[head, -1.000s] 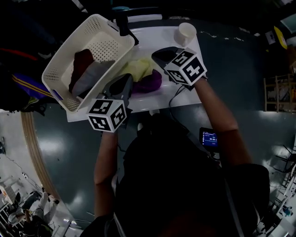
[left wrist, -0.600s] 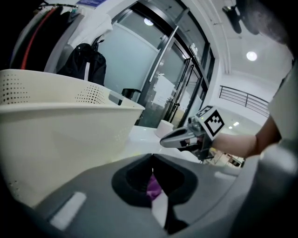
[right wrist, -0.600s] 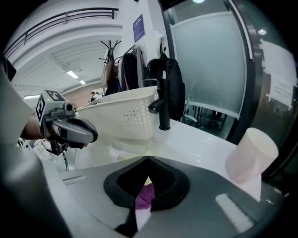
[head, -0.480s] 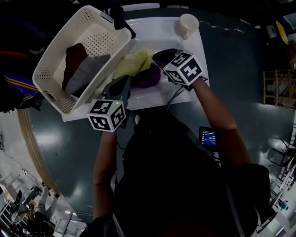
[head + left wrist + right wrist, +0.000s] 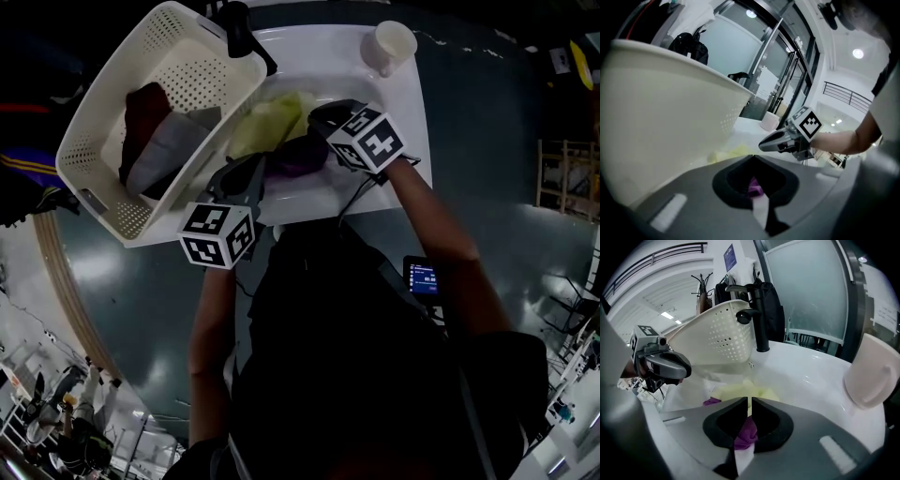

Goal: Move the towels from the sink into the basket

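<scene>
The basket [image 5: 192,80] is white plastic, matt and pierced all over with small holes. The sink [image 5: 309,56] is smooth, glossy white, like glazed ceramic, and catches highlights. The faucet [image 5: 239,28] looks like matt black metal. The cup [image 5: 392,45] is smooth, matt off-white. The yellow towel [image 5: 267,122], purple towel [image 5: 298,155], maroon towel [image 5: 145,117] and grey towel [image 5: 164,155] are soft, matt cloth. The floor [image 5: 131,281] is dark and polished, mirroring lights.

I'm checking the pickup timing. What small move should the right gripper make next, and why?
Probably open wider while lowering: the right gripper has just been opening its jaws, yet only a slit shows, nothing pinched, and the crumpled purple cloth towel lies beneath it in the white sink.
</scene>
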Available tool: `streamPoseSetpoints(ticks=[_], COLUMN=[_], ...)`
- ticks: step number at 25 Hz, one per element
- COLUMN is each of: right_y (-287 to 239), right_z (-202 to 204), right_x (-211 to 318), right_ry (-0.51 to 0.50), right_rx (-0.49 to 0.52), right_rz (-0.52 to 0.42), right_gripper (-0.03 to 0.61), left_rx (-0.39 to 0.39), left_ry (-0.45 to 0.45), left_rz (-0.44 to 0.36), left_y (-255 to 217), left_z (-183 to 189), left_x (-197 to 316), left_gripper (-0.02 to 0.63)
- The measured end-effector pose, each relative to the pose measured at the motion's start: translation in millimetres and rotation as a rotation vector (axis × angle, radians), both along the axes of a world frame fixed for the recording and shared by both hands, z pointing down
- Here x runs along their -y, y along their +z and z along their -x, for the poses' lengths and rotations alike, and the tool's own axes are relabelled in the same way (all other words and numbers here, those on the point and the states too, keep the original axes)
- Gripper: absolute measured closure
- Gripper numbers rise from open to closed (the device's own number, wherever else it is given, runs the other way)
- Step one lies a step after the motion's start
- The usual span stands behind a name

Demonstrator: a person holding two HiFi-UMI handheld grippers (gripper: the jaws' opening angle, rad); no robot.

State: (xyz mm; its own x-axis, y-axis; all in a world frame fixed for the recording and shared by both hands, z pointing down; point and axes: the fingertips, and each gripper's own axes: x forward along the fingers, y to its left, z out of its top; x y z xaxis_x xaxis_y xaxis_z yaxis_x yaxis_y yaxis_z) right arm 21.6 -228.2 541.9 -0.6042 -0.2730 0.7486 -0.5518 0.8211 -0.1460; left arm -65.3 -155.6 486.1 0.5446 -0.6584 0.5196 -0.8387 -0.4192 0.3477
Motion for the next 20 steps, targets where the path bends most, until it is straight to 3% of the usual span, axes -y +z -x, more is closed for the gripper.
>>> streamPoseSetpoints(ticks=[6,9,13,20], right_y=[13.8,23.3,37.8,62.1], right_z=[-1.2,0.1,7.2,20.7], right_x=[11.3,16.6,18.7,23.4], right_ry=[0.033,0.043,0.022,-0.031], right_rx=[0.001,-0.003,-0.019,-0.06], right_rz=[-0.007,0.001,0.031,0.074], right_gripper=[0.487,0.404,0.343,0.333], left_rx=[0.002,-0.001,-0.002,-0.002], left_ry=[0.004,0.002,-0.008,-0.035], left_rz=[0.022,0.037,0.05,0.062], left_y=[13.7,20.6,24.3,28.4], left_z=[-4.3,-6.5,-6.9,-6.5], left_x=[4.4,7.7,11.7,25.0], left_gripper=[0.609,0.609,0.609,0.609])
